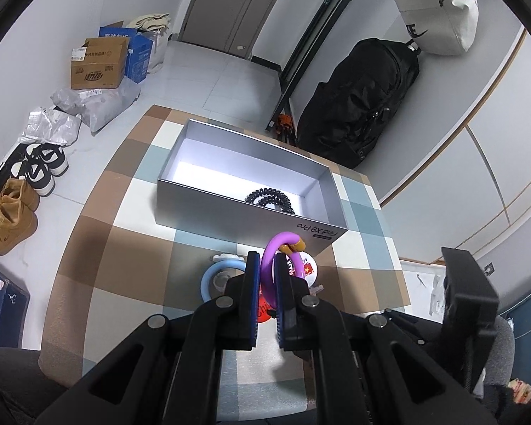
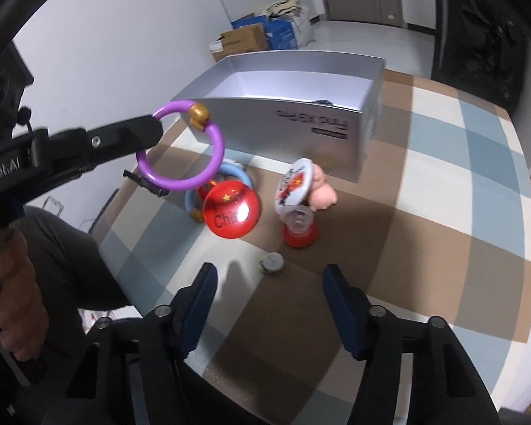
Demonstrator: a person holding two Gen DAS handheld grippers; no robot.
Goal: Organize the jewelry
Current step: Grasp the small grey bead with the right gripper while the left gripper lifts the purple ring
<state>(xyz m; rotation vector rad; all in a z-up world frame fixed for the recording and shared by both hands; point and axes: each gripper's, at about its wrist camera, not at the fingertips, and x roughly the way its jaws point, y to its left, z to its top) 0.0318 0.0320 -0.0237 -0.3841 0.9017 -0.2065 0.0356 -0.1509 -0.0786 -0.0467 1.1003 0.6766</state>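
Left wrist view: the purple ring (image 1: 270, 265), with an orange-gold bead on its rim, is sitting pinched between the closed fingers of the left tool (image 1: 266, 265), raised above the checked worktop (image 1: 99, 212) just in front of the silver box (image 1: 230, 209). The box is lying open on the worktop, its near wall reading "Find X9 Pro" upside down, and a black coiled band (image 1: 270, 198) is resting inside it near that wall. Beside the box's near wall, under the ring, a pale blue ring (image 1: 209, 276) is lying on the worktop.

In the right wrist view the purple ring (image 2: 182, 148) is hanging in the left tool (image 2: 152, 129), whose arm is showing the lettering "Robot.AI". In front of the box (image 2: 301, 120) a red badge (image 2: 230, 209) with yellow stars and the partly visible letters "Chi" is leaning next to a white badge (image 2: 292, 184), a pink figure (image 2: 322, 194) and a clear-and-red stand (image 2: 299, 230). A small grey round piece (image 2: 270, 262) is lying nearer the camera. The right tool (image 2: 269, 283) is standing partly open with nothing gripped, the grey piece just ahead of its fingers.

Left of the box, on the floor, a cardboard carton (image 1: 99, 63) and shoes (image 1: 42, 166) are sitting.
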